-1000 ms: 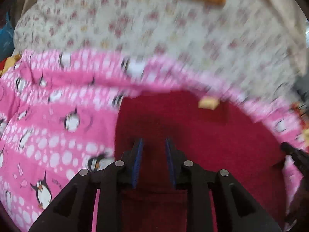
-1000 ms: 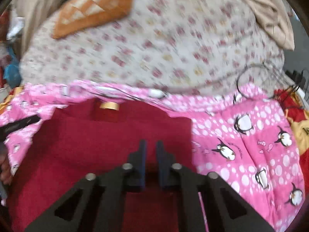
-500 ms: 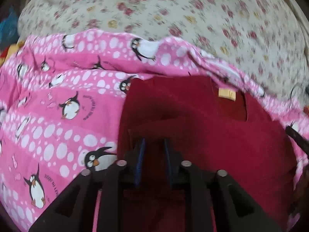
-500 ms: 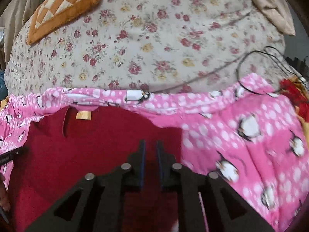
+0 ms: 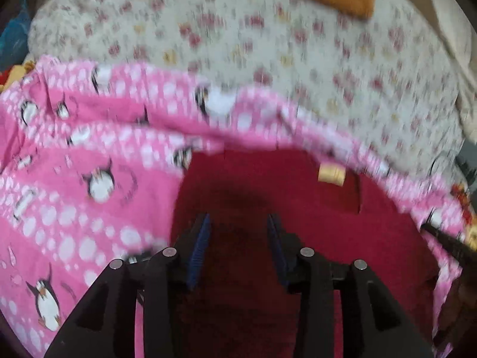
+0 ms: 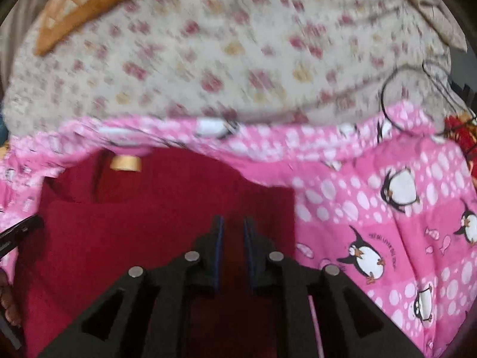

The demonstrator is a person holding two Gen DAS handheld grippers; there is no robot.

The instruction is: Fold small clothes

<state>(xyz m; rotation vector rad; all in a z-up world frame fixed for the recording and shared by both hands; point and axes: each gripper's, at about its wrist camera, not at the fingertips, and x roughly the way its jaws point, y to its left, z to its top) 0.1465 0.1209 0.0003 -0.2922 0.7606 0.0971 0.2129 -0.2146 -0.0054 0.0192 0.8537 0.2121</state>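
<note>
A dark red garment (image 5: 298,208) with a tan neck label (image 5: 331,174) lies on a pink penguin blanket (image 5: 89,149). My left gripper (image 5: 240,229) hovers over the garment's left part. Its jaws are opening and stand well apart, with cloth below them but not pinched. In the right wrist view the same garment (image 6: 149,223) and its label (image 6: 125,163) lie left of centre. My right gripper (image 6: 233,229) is near the garment's right edge. Its jaws are opening slightly, only a narrow gap apart, with red cloth still between the pads.
Beyond the blanket lies a floral bed sheet (image 5: 268,44) with an orange cushion (image 6: 89,3) at the far side. A black cable (image 6: 387,95) loops at the blanket's far right corner. Beige cloth (image 6: 432,15) hangs at the top right. The other gripper's tip (image 6: 21,232) shows at the left edge.
The left jaws have spread wide and let go of the red cloth. The right jaws have widened only a little. Both views have shifted and are now blurred.
</note>
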